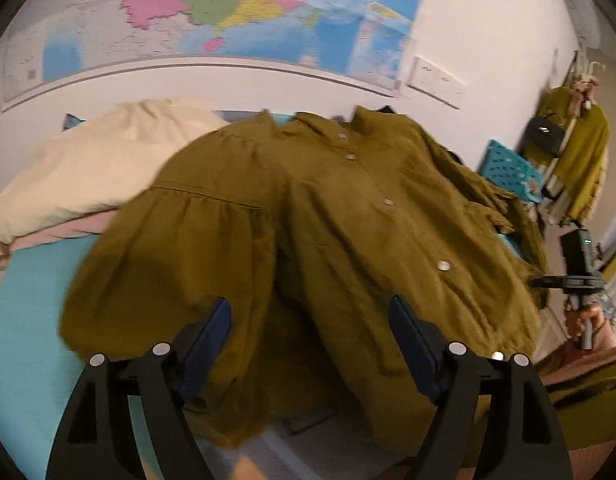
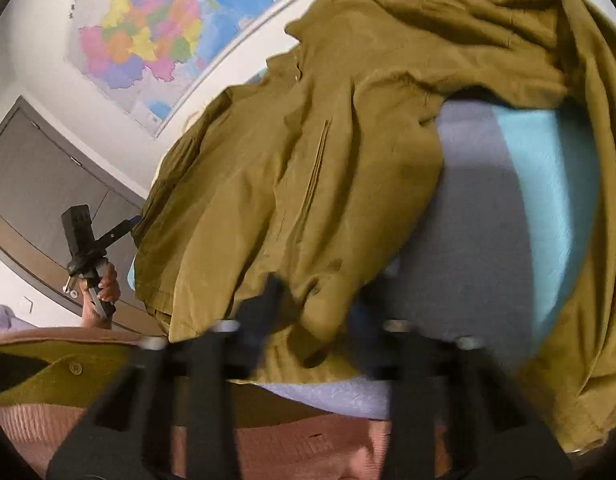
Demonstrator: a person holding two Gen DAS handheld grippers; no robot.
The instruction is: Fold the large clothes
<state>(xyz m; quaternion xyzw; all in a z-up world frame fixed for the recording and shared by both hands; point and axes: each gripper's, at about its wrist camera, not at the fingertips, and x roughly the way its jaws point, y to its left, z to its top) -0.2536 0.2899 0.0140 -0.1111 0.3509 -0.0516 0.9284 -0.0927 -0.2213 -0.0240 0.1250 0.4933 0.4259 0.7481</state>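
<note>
A large olive-green button-front shirt lies spread on a light blue bed sheet, collar far, hem toward me. My left gripper is open, its dark blue pads apart just above the lower front of the shirt, holding nothing. In the right wrist view the same shirt lies rumpled, one sleeve curving round the right edge. My right gripper is blurred over the shirt's near hem; its fingers stand apart with cloth between them, and I cannot tell whether they pinch it.
A cream duvet is piled at the back left of the bed. A map hangs on the wall. A teal basket and hung clothes stand at the right. A grey door is at the left.
</note>
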